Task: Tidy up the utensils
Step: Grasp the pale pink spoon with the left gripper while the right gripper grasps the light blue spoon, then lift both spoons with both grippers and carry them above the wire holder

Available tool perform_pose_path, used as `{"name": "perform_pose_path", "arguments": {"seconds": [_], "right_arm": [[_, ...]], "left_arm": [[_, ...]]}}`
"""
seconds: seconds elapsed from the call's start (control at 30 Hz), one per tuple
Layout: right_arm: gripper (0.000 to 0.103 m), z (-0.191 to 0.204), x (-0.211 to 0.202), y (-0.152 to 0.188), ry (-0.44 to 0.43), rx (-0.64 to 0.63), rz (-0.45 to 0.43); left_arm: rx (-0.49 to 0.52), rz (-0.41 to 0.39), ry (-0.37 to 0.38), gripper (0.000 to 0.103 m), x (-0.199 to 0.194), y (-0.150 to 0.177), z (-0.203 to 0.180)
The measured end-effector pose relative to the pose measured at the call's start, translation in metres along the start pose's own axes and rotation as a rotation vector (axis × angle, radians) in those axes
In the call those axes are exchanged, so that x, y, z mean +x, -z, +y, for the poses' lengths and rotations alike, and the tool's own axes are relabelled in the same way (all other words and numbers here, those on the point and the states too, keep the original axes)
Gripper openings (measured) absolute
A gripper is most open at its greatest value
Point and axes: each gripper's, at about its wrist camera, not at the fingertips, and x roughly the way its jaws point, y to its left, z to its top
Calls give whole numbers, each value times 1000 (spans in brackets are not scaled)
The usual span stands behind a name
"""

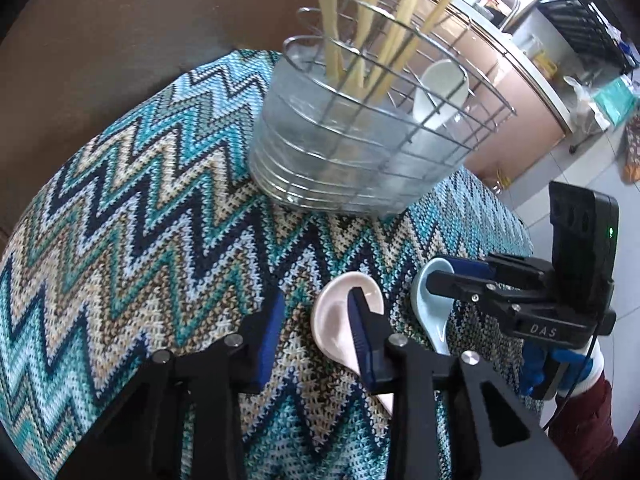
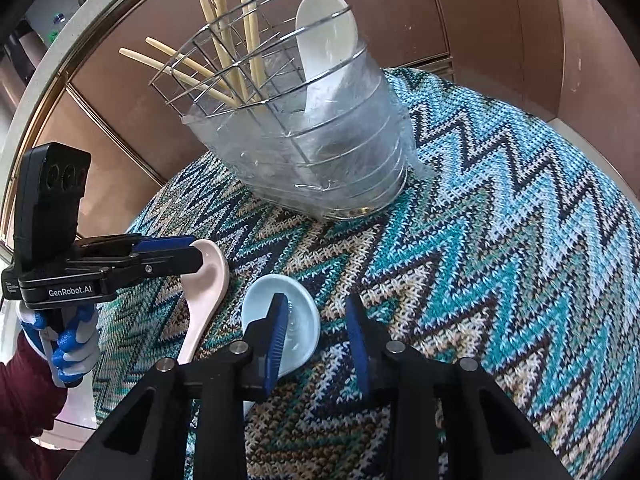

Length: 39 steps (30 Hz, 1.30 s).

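On the surface: a zigzag knitted cloth [image 1: 140,200] is covering the round top and carrying everything.
Wire basket [image 1: 360,168]: is standing at the far side of the cloth, holding upright chopsticks [image 1: 332,40] on one side and a white spoon [image 1: 440,92] on the other.
Left gripper [image 1: 316,304]: is pointing steeply down with its jaws partly open. They are straddling one wall of the pink spoon's bowl, not yet clamping it.
Right gripper [image 2: 316,304]: is doing the same over the blue spoon, also partly open and holding nothing yet.
Pink spoon [image 1: 332,316]: is lying flat on the cloth, well short of the basket, bowl up and handle running back under the left gripper.
Blue spoon [image 2: 304,320]: is lying just beside the pink one, also bowl up.
Left pads: one pad [image 1: 360,332] is sitting inside the pink bowl, while the other [image 1: 272,340] is standing over bare cloth, clear of the rim.
Right pads: one pad [image 2: 276,336] is sitting inside the blue bowl, and the other [image 2: 356,340] is standing apart from its outer wall.
Step in hand: this looks like picking up both spoons at once.
Doing it well: the jaws should be closing squarely on each bowl wall, low enough to bite. Glazed ware is probably slippery, and the handle's weight could be swinging the spoon. Lifting straight up, then lowering each handle-first beside the white spoon and away from the chopsticks, seems best.
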Motion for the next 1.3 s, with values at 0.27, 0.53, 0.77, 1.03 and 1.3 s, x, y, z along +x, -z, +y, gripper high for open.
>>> {"name": "perform_pose_path", "arguments": {"seconds": [0.27, 0.53, 0.77, 1.03, 1.3], "right_arm": [[16, -2, 6, -7, -33, -23, 16], [9, 17, 7, -8, 2, -92, 19], [7, 36, -17, 4, 66, -110, -59], [7, 62, -53, 20, 150, -124, -141], [7, 92, -98, 41, 223, -150, -208]], "left_arm": [[49, 18, -23, 10, 15, 2, -12], [91, -37, -89, 9, 11, 8, -30], [121, -149, -154, 8, -19, 17, -46], [167, -241, -231, 7, -67, 33, -64], [208, -326, -287, 7, -113, 56, -85]]}}
